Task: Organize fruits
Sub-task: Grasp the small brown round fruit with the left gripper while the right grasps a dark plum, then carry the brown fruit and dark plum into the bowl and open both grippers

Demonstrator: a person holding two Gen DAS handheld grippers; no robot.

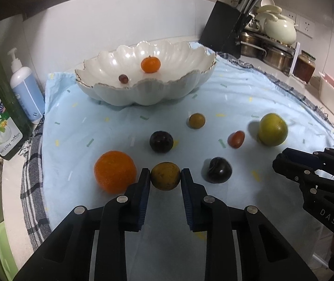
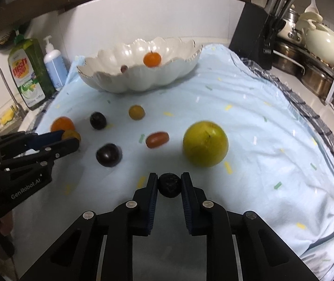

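Left wrist view
- Left gripper: we see its jaws closed on a yellow-brown fruit, one pad on each side, low over the light blue cloth.
- Orange: on the cloth just left of our left finger.
- Dark plums: one just right of the held fruit, another farther back.
- Other fruit on the cloth: a smaller yellow-brown fruit, a small red tomato and a big yellow-green fruit to the right.
- Bowl: white, scalloped, at the back of the cloth; we count a small orange and a grape inside.
- Right gripper: it enters at the right edge; from here we cannot tell how its jaws stand.

Right wrist view
- Right gripper: we see its jaws narrow, clamped on a small dark wrinkled fruit above the cloth.
- Big yellow-green fruit: on the cloth just ahead and right of the fingers.
- Tomato and nearer plum: ahead and left, apart from each other.
- Left gripper: at the left edge, with the yellow-brown fruit at its tips.
- Bowl: at the far end of the cloth.
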